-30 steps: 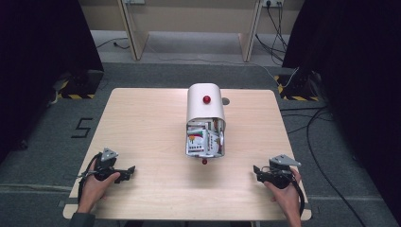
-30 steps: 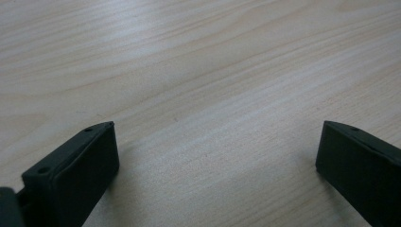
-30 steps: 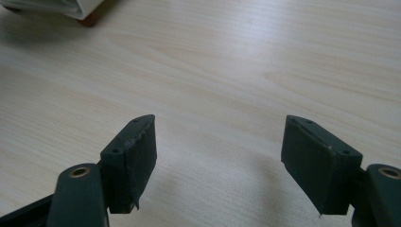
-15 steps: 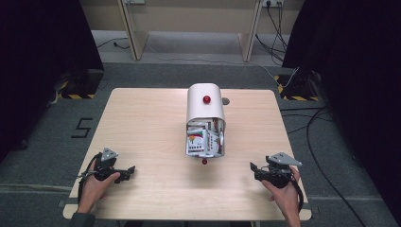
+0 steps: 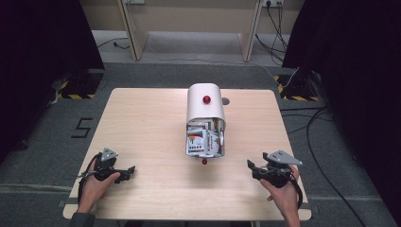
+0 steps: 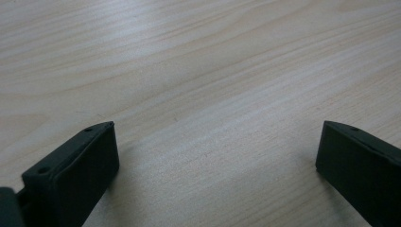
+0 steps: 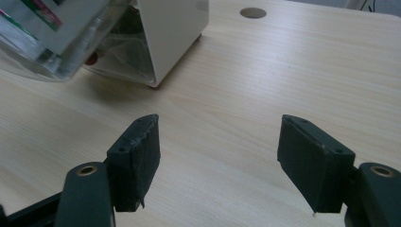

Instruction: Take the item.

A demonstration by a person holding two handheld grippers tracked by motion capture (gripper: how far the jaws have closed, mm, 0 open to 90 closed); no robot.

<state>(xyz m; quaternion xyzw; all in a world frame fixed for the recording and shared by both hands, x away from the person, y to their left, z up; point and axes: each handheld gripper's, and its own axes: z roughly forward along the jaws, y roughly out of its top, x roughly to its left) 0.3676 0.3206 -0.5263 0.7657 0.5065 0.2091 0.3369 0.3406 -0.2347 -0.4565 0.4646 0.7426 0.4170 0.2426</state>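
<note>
One cream-white box (image 5: 205, 106) with a rounded, arched top stands at the centre of the worktop (image 5: 142, 123). A single red knob (image 5: 206, 99) sits on its curved shell. At its 6 o'clock end a clear plastic front (image 5: 204, 142) hangs open and tilted; printed packets in white, red and green show inside, too small to count. A second small red knob (image 5: 204, 161) shows at the lower edge of that clear panel. In the right gripper view the shell (image 7: 172, 33) looks smooth and matte, with flat side walls, and it rests on small reddish feet.

The worktop is pale wood with fine straight grain, square-cornered, with one round grey hole (image 5: 225, 100) just beside the box at 2 o'clock.

There are two hand-held grippers. The left hand-held gripper (image 5: 124, 173) lies low at 8 o'clock from the box, well apart from it, its black blocky jaws spread wide over bare wood and grasping nothing. The right hand-held gripper (image 5: 252, 166) is at 4 o'clock, jaws likewise released and empty, pointed toward the box.
</note>
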